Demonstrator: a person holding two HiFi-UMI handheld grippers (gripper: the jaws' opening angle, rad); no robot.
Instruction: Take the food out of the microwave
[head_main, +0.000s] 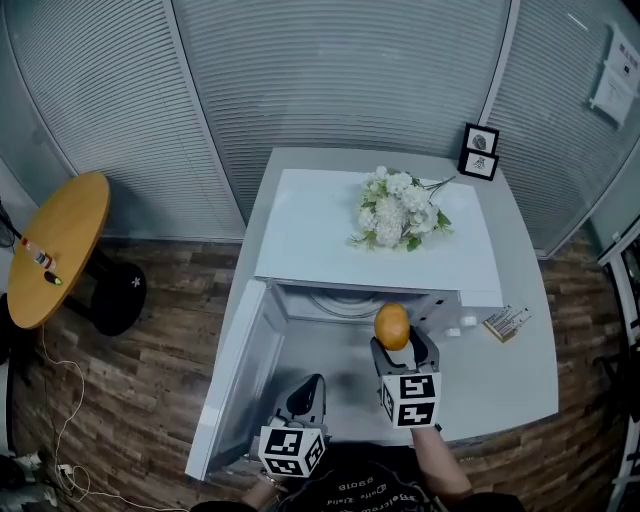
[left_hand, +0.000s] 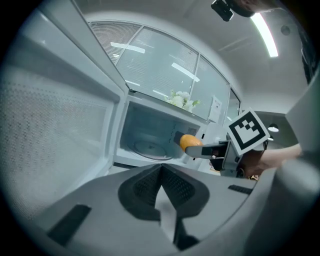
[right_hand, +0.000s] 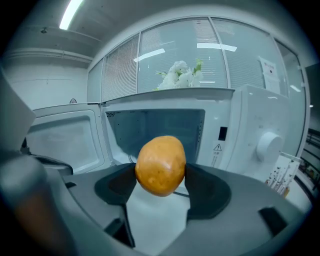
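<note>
Nearest the person, the left gripper (left_hand: 161, 172) sits low beside the open door (head_main: 235, 380), jaws pressed together on nothing and aimed slightly downward at the oven mouth. It seems parked there so the swung-out door stays clear of the working side. To its right, the right gripper (head_main: 395, 348) tilts downward with its jaws spread wide around what looks like a potato (right_hand: 160, 165), clamped by its sides so the rounded body cannot roll out. The potato hangs in the air just in front of the microwave (head_main: 300, 230) opening, off the bare glass turntable (left_hand: 148, 147) behind it. The removal looks nearly done. Farther back, a bunch of white flowers (head_main: 398, 210) lies on the microwave's top
</note>
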